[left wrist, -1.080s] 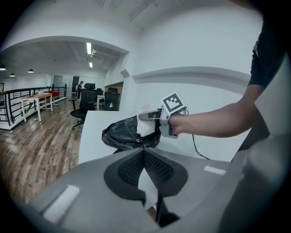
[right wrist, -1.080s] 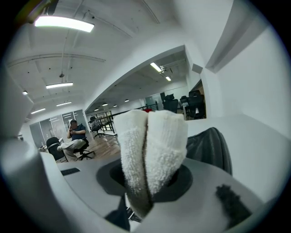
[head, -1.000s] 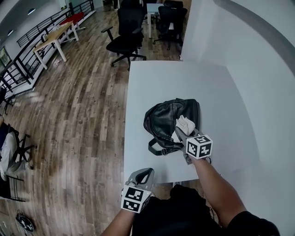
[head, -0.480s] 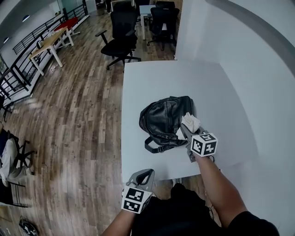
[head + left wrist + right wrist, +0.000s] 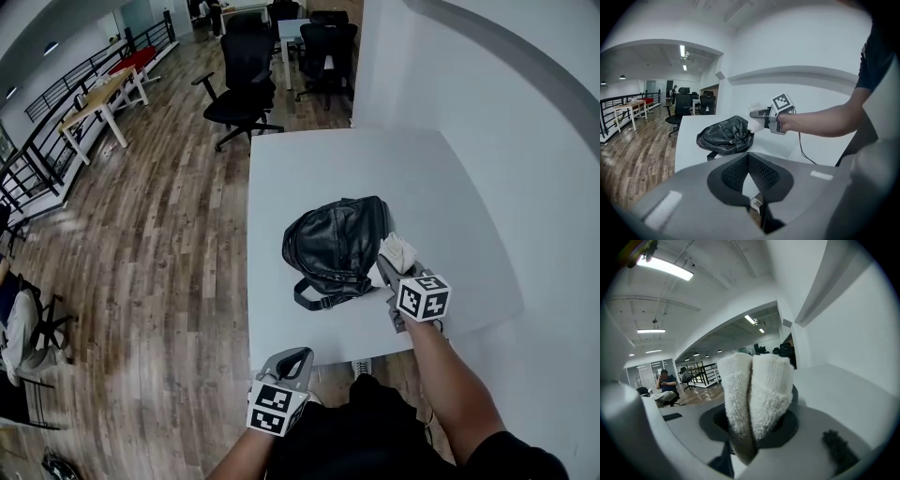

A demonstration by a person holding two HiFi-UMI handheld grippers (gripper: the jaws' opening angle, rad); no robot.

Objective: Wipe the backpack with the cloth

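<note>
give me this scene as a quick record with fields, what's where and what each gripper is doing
surface: white table
item: black backpack, lying on the table's near half
tool: white cloth, folded, at the backpack's right edge
right: right gripper shut on the cloth
left: left gripper jaws together, empty, held by the table's near edge
contact: cannot tell whether the cloth touches the backpack
</note>
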